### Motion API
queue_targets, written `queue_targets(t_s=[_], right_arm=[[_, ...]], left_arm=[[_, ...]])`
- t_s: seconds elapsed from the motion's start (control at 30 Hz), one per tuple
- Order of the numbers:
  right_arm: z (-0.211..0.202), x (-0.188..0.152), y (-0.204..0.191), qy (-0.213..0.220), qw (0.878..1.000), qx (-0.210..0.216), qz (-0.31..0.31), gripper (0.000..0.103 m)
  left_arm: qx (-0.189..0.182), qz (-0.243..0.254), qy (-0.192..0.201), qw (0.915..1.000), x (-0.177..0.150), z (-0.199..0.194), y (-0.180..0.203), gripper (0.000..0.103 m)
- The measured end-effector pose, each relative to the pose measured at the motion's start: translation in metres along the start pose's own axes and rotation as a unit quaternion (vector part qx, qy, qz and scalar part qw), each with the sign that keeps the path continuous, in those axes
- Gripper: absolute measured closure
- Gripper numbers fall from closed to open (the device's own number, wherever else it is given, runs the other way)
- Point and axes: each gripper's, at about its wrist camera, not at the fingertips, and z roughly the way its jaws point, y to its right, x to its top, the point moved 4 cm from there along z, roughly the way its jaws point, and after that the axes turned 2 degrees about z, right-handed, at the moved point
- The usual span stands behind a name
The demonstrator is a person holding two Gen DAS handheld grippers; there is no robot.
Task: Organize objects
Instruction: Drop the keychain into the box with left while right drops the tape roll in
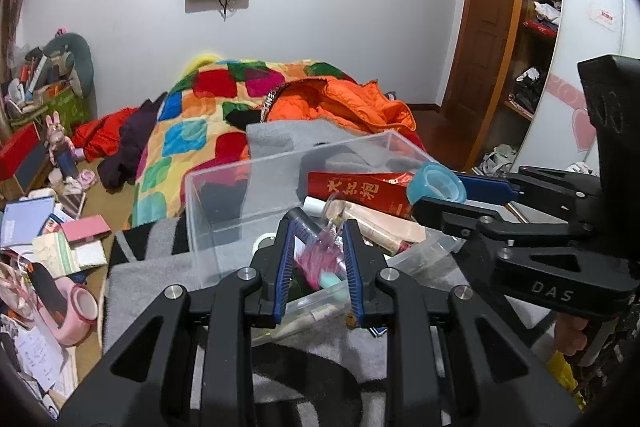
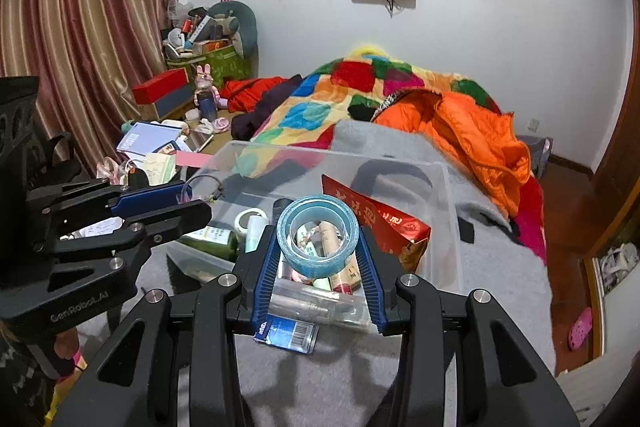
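Observation:
A clear plastic box (image 1: 224,195) stands on the grey blanket (image 1: 152,275) and holds a red packet (image 1: 356,191), tubes and bottles. My left gripper (image 1: 318,227) is shut on a clear pink hair-tie-like item with a pink tuft (image 1: 324,255), just above the box's near edge. My right gripper (image 2: 318,239) is shut on a blue tape roll (image 2: 318,231) held over the box (image 2: 448,211). The roll also shows in the left wrist view (image 1: 436,185). The left gripper (image 2: 192,205) is seen in the right wrist view, at the left.
A bed with a patchwork quilt (image 1: 192,131) and an orange jacket (image 1: 352,103) lies behind the box. Books, boxes and a pink tape roll (image 1: 78,311) clutter the floor at left. A wardrobe (image 1: 536,27) stands at right. A barcode card (image 2: 286,333) lies before the box.

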Motion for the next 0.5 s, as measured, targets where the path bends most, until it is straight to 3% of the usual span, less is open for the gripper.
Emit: queue_targets(t_s=[0.4, 0.47, 0.5], right_arm=[[0.034, -0.013, 0.019, -0.04, 0.999, -0.017, 0.024, 0.068], [0.036, -0.014, 0.021, -0.044, 0.999, -0.015, 0.026, 0.068], [0.037, -0.014, 0.021, -0.046, 0.998, -0.015, 0.027, 0.068]], left_arm=[[0.0, -0.015, -0.026, 0.9995, -0.01, 0.026, -0.008, 0.079], [0.0, -0.019, -0.031, 0.9993, -0.011, 0.026, -0.01, 0.074], [0.0, -0.021, -0.033, 0.9992, -0.012, 0.026, -0.012, 0.063]])
